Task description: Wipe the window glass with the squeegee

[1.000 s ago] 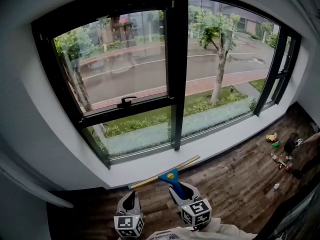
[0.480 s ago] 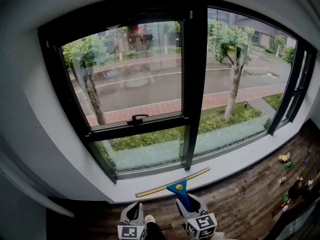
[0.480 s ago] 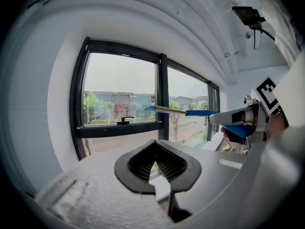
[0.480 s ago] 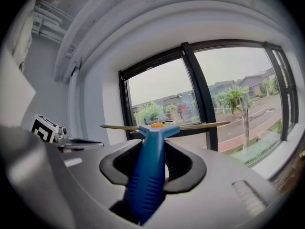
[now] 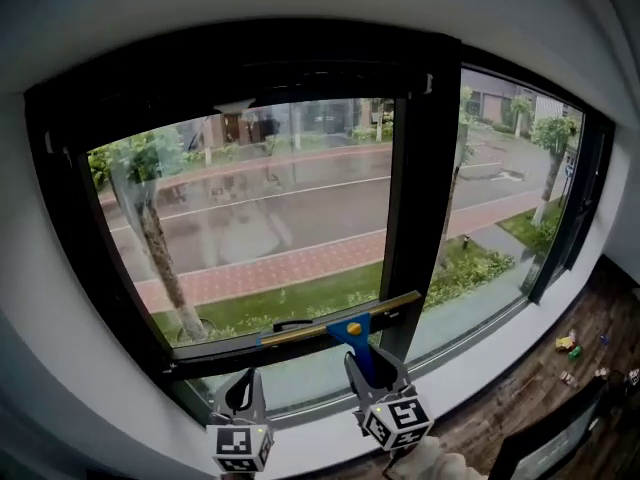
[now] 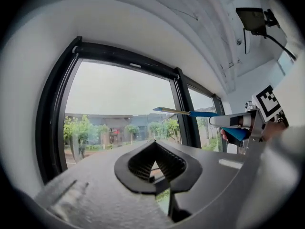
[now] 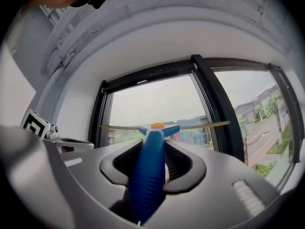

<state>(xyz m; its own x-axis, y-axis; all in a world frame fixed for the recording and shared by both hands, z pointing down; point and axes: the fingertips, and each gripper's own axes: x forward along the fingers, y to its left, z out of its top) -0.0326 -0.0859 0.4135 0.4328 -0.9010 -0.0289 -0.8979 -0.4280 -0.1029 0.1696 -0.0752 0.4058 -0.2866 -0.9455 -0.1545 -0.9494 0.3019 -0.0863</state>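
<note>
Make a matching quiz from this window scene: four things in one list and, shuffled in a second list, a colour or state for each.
Things:
1 squeegee
2 left tool
3 right tool
4 frame

Colours or states:
A black
B empty
C blue handle
D shut on a handle

Pairs: 1-C, 2-B, 3-D, 4-A

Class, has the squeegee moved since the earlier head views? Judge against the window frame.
Yes: the squeegee has risen from the level of the sill to the window frame's crossbar.
</note>
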